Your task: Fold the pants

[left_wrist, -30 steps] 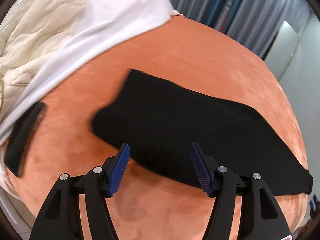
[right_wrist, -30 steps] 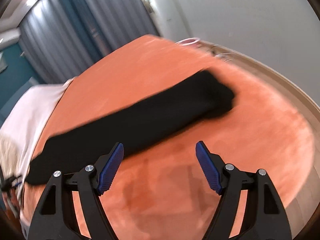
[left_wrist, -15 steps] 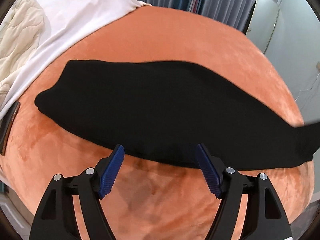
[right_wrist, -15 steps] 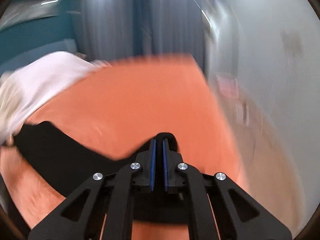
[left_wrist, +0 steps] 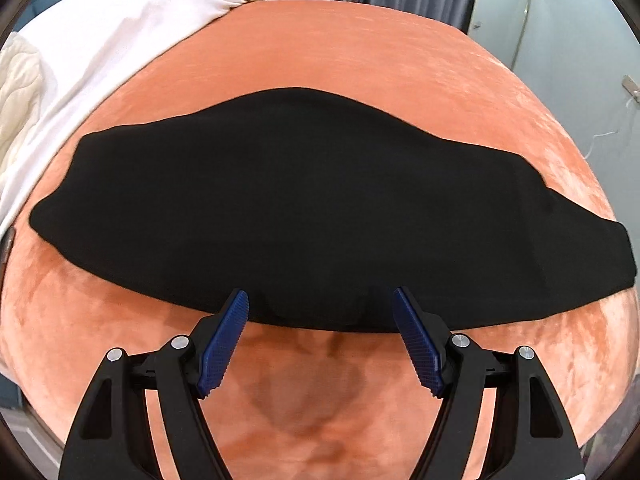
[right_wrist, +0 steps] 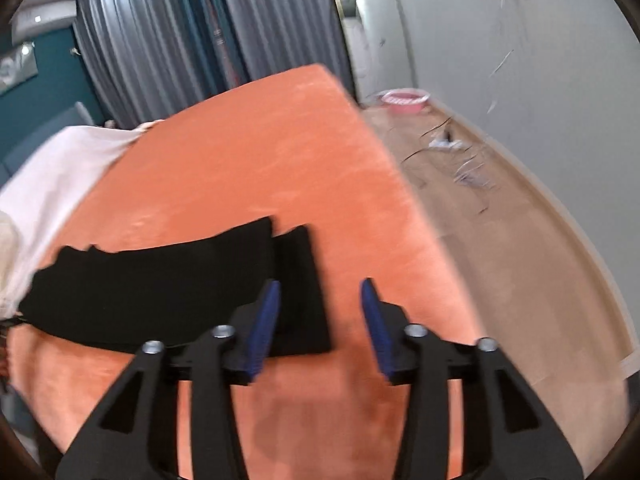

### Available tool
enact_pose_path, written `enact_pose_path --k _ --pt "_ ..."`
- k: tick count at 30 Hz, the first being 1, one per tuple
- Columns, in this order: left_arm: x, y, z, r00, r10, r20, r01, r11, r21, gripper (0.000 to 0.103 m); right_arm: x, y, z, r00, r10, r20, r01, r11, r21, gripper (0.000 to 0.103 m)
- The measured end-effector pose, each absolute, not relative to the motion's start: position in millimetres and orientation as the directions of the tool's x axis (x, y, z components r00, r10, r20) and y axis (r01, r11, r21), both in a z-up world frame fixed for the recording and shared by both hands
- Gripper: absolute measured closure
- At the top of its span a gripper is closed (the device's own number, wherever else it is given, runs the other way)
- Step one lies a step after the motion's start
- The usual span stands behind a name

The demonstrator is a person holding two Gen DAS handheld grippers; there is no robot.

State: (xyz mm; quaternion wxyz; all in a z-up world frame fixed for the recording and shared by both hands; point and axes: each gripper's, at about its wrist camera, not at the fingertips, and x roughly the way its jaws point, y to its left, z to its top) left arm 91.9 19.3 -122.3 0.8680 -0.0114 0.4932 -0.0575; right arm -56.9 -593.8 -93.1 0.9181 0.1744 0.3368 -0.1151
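Long black fabric pants [left_wrist: 304,200] lie flat across the orange velvet bed [left_wrist: 360,48], white sheet [left_wrist: 100,40] and cream quilt [left_wrist: 18,96] beyond; the left gripper [left_wrist: 320,336] hovers wide open at their near edge, while the right gripper [right_wrist: 320,320], jaws opening and empty, hangs past their folded end, nothing blocking either

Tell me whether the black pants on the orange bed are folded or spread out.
Folded lengthwise into one long band: the pants lie flat on the orange bed, and the right wrist view shows two stacked leg ends, slightly offset.
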Motion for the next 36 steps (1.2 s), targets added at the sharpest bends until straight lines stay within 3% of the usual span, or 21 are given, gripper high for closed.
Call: enact_pose_path --k 3,4,5,6,8,11,14,15,16,17,21,23,27,30,33,36 --pt "84.9 6.8 -120.7 0.510 -0.139 -0.849 0.107 0.989 -0.098 0.031 -18.5 -579.0 -101.8 0.726 -0.043 -0.687 0.270 0.936 0.227 0.056" --pt "81.5 4.1 -119.4 0.512 -0.145 -0.847 0.112 0.988 -0.102 0.031 -4.1 -574.1 -106.6 0.710 -0.048 -0.703 0.260 0.945 0.199 0.063" --pt "80.8 2.4 -118.2 0.513 -0.143 -0.847 0.112 0.989 -0.099 0.031 6.1 -567.2 -111.9 0.691 -0.054 -0.721 0.248 0.954 0.167 0.096" --pt "79.5 2.6 -116.5 0.514 -0.135 -0.847 0.108 0.990 -0.093 0.031 14.7 -558.2 -114.4 0.664 -0.087 -0.743 0.244 0.964 0.105 0.097" --pt "77.6 8.3 -111.6 0.520 -0.126 -0.845 0.100 0.991 -0.087 0.031 4.4 -548.4 -96.2 0.706 -0.150 -0.692 0.246 0.968 0.042 0.097" --pt "76.4 22.1 -112.9 0.529 -0.109 -0.841 0.072 0.994 -0.083 0.025 -23.6 -564.6 -84.5 0.740 -0.229 -0.632 0.328 0.944 0.043 0.096" --pt "84.0 27.1 -126.1 0.507 -0.088 -0.857 0.051 0.996 -0.072 0.025 -19.9 -581.6 -133.4 0.628 -0.206 -0.751 0.359 0.932 0.044 0.091" --pt "86.1 26.0 -130.7 0.502 -0.081 -0.861 0.047 0.997 -0.066 0.025 -24.6 -576.8 -131.9 0.649 -0.232 -0.724 0.363 0.931 0.028 0.086" --pt "87.3 27.1 -134.8 0.497 -0.060 -0.866 0.030 0.998 -0.052 0.025 -28.3 -572.8 -123.5 0.657 -0.242 -0.714 0.374 0.927 0.029 0.072" --pt "86.7 29.5 -136.2 0.492 -0.061 -0.868 0.022 0.998 -0.058 0.025 -32.0 -570.8 -115.4 0.666 -0.249 -0.703 0.389 0.920 0.043 0.069" --pt "82.2 46.1 -135.7 0.498 -0.075 -0.864 0.000 0.996 -0.087 0.025 -50.5 -564.0 -84.1 0.733 -0.279 -0.621 0.415 0.906 0.083 0.069" --pt "82.5 54.6 -137.3 0.500 -0.046 -0.865 -0.021 0.998 -0.066 0.025 -46.0 -559.9 -78.8 0.758 -0.222 -0.613 0.382 0.913 0.141 0.071" --pt "78.1 62.9 -135.5 0.501 -0.045 -0.864 -0.047 0.996 -0.079 0.025 11.1 -546.4 -98.6 0.684 -0.155 -0.713 0.281 0.958 0.061 0.084" --pt "69.3 69.0 -130.2 0.515 -0.045 -0.856 -0.050 0.995 -0.082 0.025 45.0 -574.9 -124.6 0.569 -0.314 -0.760 0.380 0.920 -0.096 0.085" --pt "61.5 79.0 -124.7 0.539 0.000 -0.842 -0.063 0.997 -0.040 0.025 18.0 -626.3 -108.4 0.569 -0.392 -0.723 0.611 0.790 0.053 0.082" --pt "58.7 88.1 -126.3 0.546 0.009 -0.838 -0.061 0.998 -0.029 0.025 -15.1 -614.1 -92.1 0.658 -0.343 -0.670 0.571 0.808 0.147 0.081"
